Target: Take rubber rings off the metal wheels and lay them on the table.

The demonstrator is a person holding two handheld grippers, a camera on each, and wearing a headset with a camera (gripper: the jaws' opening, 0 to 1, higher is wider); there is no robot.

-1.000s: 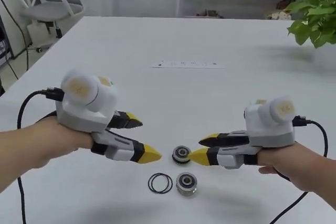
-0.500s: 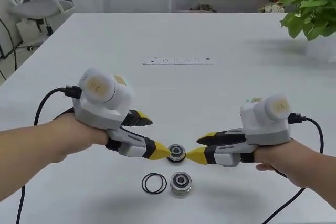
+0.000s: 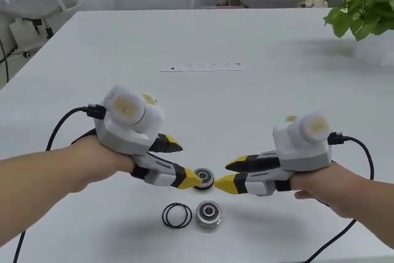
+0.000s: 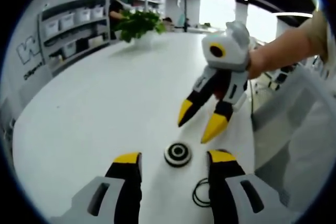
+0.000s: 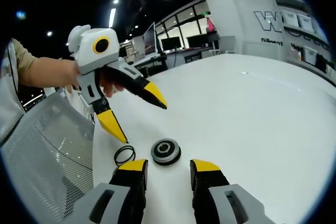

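Rubber rings (image 3: 176, 215) lie loose on the worktop (image 3: 246, 109), just beside one metal wheel (image 3: 209, 214). A second wheel (image 3: 204, 178) sits between the tips of the left hand-held gripper (image 3: 188, 163), spread wide and perhaps touching it, and the right hand-held gripper (image 3: 222, 174), jaws parted less widely.

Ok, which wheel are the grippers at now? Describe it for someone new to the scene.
On the white table, find the two grippers pointing at each other. The wheel lies flat between the left gripper and right gripper. Unlike the other wheel nearer the person, it has no loose rubber rings beside it.
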